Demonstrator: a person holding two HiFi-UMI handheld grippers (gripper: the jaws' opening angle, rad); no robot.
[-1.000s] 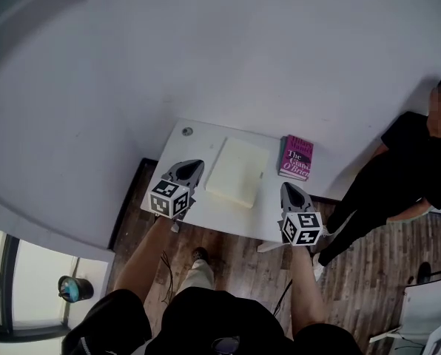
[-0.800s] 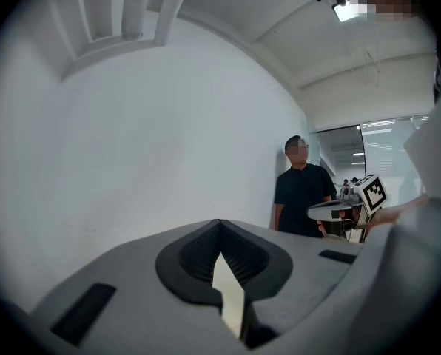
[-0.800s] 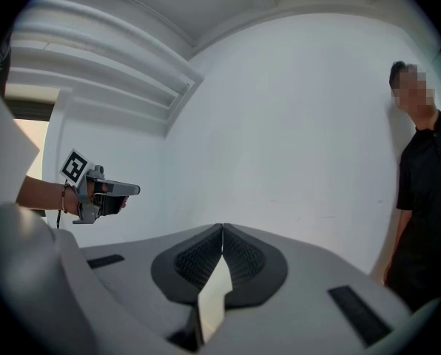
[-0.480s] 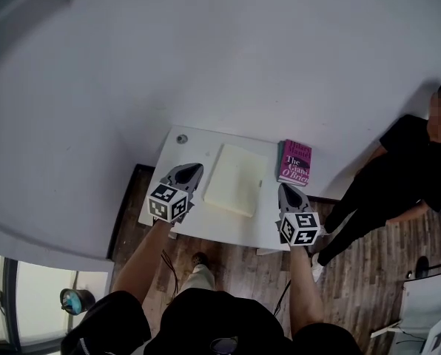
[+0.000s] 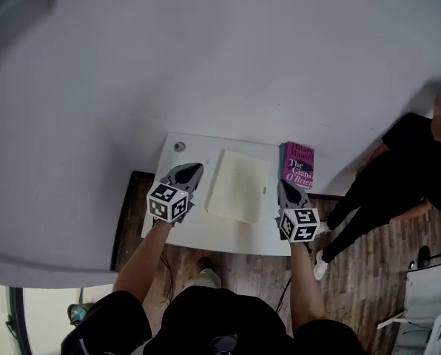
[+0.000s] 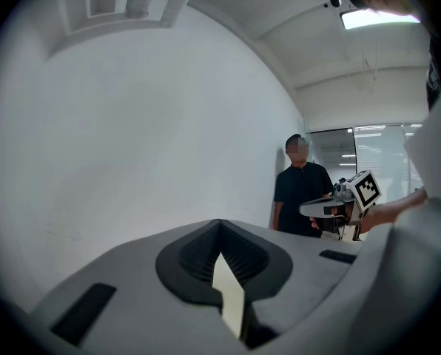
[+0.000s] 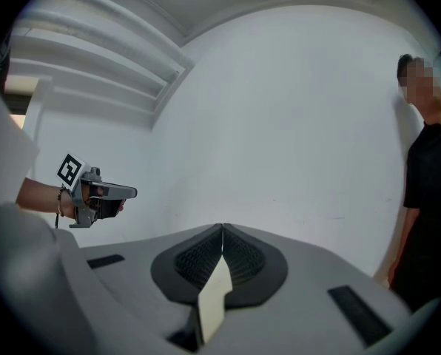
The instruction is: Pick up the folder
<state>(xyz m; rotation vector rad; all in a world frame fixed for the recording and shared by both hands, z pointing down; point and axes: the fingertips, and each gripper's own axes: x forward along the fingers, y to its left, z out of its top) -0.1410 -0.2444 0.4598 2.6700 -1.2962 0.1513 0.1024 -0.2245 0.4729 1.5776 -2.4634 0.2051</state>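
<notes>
Wall (image 5: 228, 58): plain white, fills most of the head view.
Table (image 5: 206, 235): white, set against the wall, over dark wood floor (image 5: 368, 272).
Bystander (image 5: 405, 168): dark clothes, standing at the table's right end, by the wall.
Folder (image 5: 239, 186): cream, lying flat mid-table, between the two grippers and held by neither.
Book (image 5: 297, 165): pink cover, flat, just right of the folder at the wall-side corner.
Left gripper (image 5: 193, 168): jaws pressed together, nothing gripped; tip just beside the folder's left edge.
Right gripper (image 5: 283, 186): jaws likewise together and empty; tip near the folder's near right corner (whether it touches, cannot tell).
Each gripper view shows the other gripper across from it, held about level.
Round fitting (image 5: 179, 146): small, grey, at the table's far left corner.
</notes>
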